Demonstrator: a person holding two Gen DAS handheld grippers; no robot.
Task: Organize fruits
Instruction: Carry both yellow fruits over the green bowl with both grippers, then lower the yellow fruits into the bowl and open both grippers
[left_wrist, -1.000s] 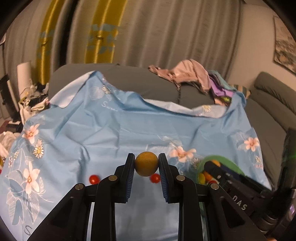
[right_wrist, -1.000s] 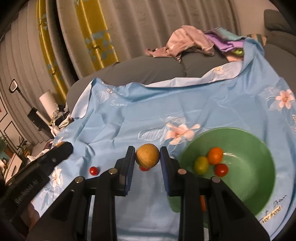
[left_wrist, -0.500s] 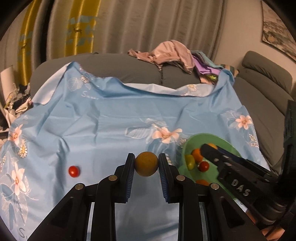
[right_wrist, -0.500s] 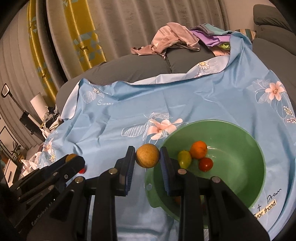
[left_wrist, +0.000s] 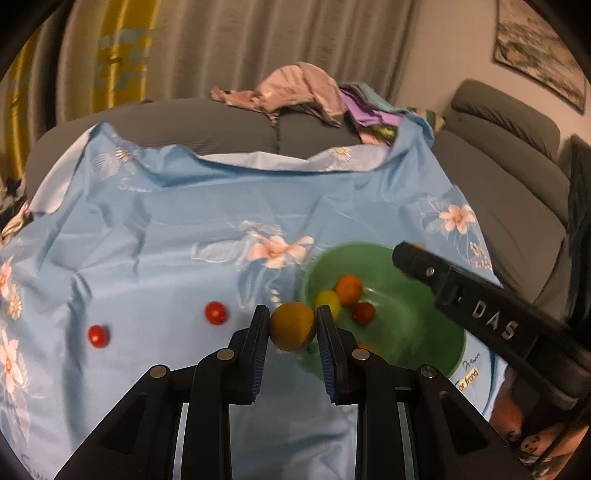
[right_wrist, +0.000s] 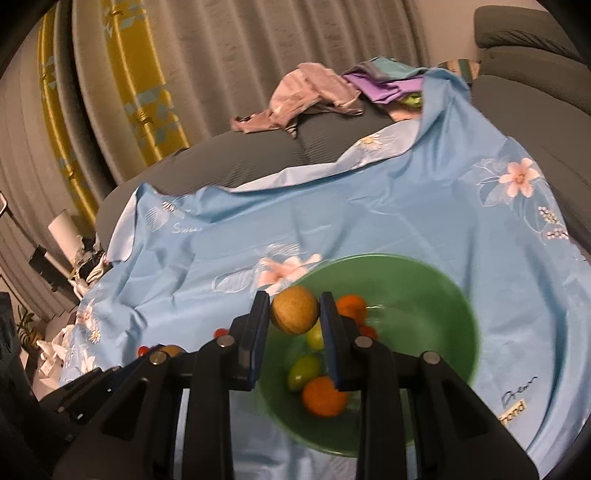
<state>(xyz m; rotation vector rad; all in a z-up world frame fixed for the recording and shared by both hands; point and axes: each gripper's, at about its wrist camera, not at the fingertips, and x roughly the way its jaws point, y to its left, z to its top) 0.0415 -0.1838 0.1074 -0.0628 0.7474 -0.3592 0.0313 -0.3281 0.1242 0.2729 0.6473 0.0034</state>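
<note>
My left gripper (left_wrist: 291, 328) is shut on a brown-yellow round fruit (left_wrist: 291, 325), held above the left rim of the green bowl (left_wrist: 413, 332). My right gripper (right_wrist: 294, 314) is shut on a tan round fruit (right_wrist: 294, 309), held over the green bowl (right_wrist: 424, 295). The bowl holds several fruits: an orange (right_wrist: 324, 396), a green one (right_wrist: 303, 371), a yellow one (left_wrist: 328, 300) and a small red one (left_wrist: 364, 313). Two red cherry tomatoes (left_wrist: 215, 312) (left_wrist: 98, 335) lie on the blue cloth left of the bowl. The right gripper's arm (left_wrist: 480, 314) crosses the left wrist view.
A blue floral cloth (left_wrist: 184, 229) covers a grey sofa (left_wrist: 221, 122). A pile of clothes (left_wrist: 303, 92) lies at the back. Grey sofa cushions (left_wrist: 509, 147) rise on the right. Curtains hang behind. Clutter sits at the left edge (right_wrist: 74, 258).
Both grippers have moved right towards the bowl with their fruits. The right gripper's fruit now hangs over the bowl; the left one's is at the bowl's left rim.
</note>
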